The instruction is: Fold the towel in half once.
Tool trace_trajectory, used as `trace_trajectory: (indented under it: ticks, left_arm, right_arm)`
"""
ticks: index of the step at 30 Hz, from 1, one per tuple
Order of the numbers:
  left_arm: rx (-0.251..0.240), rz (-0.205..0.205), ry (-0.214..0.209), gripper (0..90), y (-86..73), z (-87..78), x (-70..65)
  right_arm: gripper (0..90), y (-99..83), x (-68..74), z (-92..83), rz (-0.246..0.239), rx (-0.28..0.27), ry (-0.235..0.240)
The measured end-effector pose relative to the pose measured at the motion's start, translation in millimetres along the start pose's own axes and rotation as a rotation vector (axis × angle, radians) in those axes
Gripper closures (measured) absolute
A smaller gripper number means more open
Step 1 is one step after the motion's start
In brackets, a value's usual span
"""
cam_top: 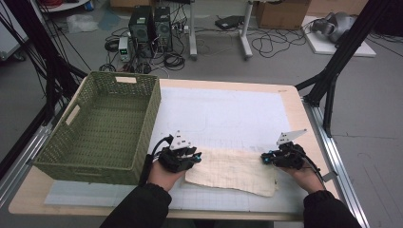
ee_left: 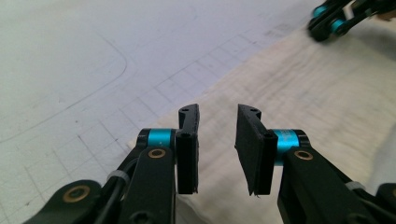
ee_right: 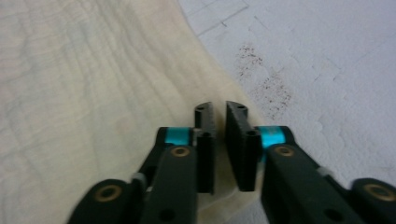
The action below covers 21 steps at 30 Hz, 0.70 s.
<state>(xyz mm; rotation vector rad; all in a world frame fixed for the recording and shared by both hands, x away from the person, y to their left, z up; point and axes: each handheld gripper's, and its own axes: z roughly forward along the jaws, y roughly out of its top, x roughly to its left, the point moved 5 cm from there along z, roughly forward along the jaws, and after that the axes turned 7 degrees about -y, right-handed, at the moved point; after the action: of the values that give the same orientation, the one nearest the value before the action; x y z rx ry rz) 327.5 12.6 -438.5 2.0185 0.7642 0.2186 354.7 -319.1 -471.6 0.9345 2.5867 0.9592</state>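
While the cream cloth (cam_top: 232,171) lies flat on the tabletop (cam_top: 294,114) w/ left tongs (ee_left: 217,140) apart and right tongs (ee_right: 219,140) nearly together, pinching nothing, uneven grabs could skew the fold.

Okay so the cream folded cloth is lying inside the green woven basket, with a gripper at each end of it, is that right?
Not quite: the cream folded cloth lies on the white table mat, beside the green woven basket, as the high view shows. A gripper at each end is right.
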Motion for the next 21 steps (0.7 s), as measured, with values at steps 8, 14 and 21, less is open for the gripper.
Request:
trace_trajectory:
  ticks: [8,14,21]
  left_arm:
    - [0.071,-0.058,0.145,59.4,-9.2,31.5,29.1]
    - [0.111,-0.039,0.127,86.8,-15.3,35.9,28.7]
    - [0.000,-0.051,0.217,89.0,-0.1,30.7,34.6]
  right_arm:
    - [64.2,7.3,-10.2,-9.9,0.065,-0.061,0.009]
    - [82.6,3.6,-5.8,2.5,0.025,0.010,0.011]
    - [89.0,16.8,-18.4,-7.4,0.054,-0.038,-0.028]
